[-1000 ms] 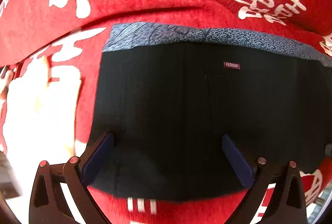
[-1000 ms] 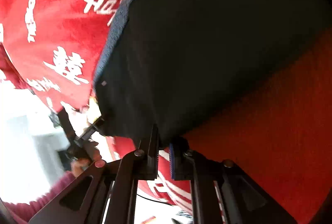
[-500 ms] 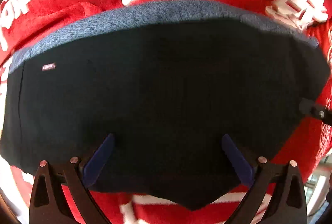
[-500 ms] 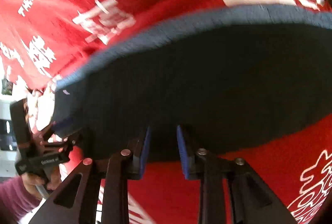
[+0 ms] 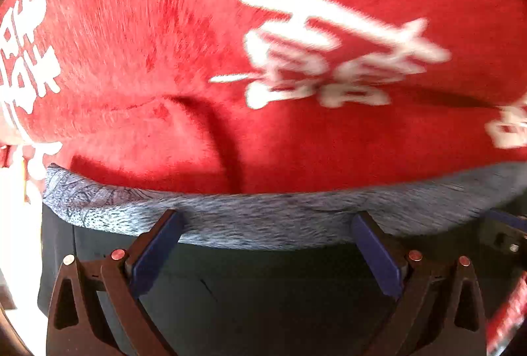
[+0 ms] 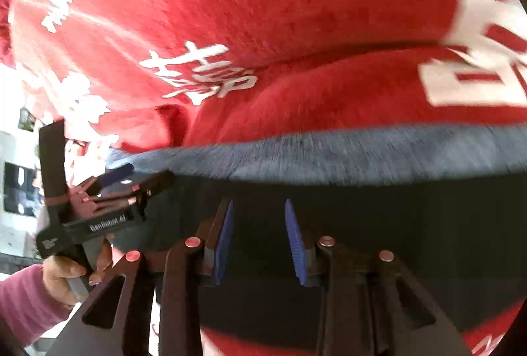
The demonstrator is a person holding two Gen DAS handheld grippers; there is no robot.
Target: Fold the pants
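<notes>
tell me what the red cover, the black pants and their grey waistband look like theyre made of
Red cover: looks like plush fleece, matte, with brushed nap streaks and white printed characters. Black pants: a smooth, dark, matte fabric, possibly knit; the weave is too dark to read. Grey waistband: heathered blue-grey knit, going by its speckled, ribbed texture, likely stretchy.

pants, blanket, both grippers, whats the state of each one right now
pants: black, lying flat on the blanket, grey waistband at the far edge
blanket: red, spread out, creased beside the waistband
left gripper: open, empty, over the waistband
right gripper: jaws opening, nothing gripped, above the pants
</notes>
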